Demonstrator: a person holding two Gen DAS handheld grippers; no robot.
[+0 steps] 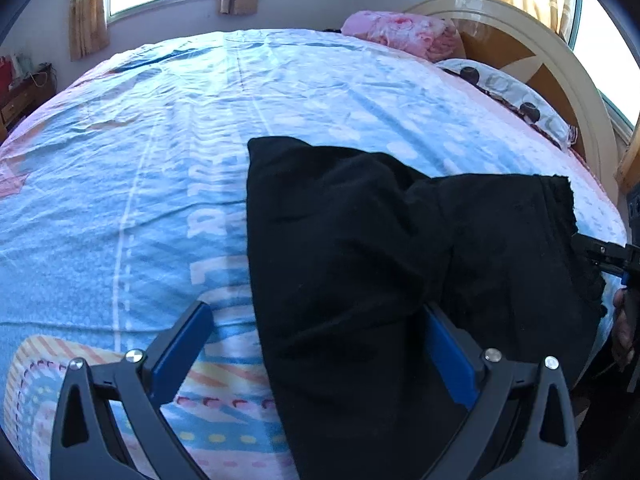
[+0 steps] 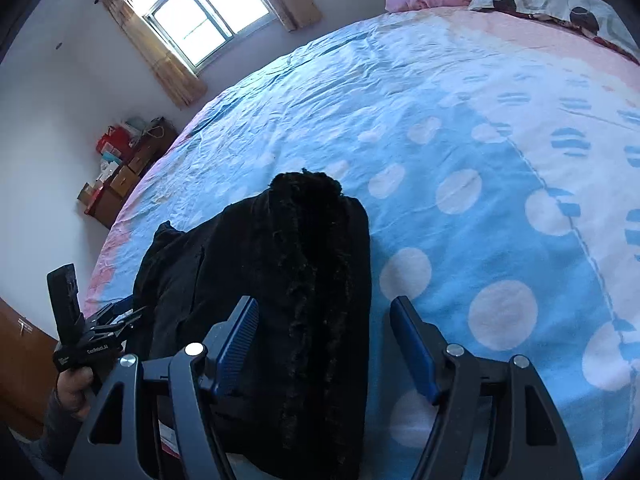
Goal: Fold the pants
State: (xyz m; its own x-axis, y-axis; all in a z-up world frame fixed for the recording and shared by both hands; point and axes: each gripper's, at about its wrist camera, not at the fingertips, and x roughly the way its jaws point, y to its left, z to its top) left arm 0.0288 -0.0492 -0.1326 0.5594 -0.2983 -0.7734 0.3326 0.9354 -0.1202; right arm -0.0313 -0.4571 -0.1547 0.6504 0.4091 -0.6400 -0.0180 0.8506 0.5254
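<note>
I am seeing the black fleece-lined pants lying already folded into a thick bundle near the blue dotted bedsheet's edge; both my left gripper and right gripper are hovering, jaws apart, gripping nothing; perhaps one fold remaining.

Bed covered by a blue sheet with white dots and pink borders. Black pants lie bunched on its near edge; a pink quilt and a patterned pillow rest at the headboard end.
</note>
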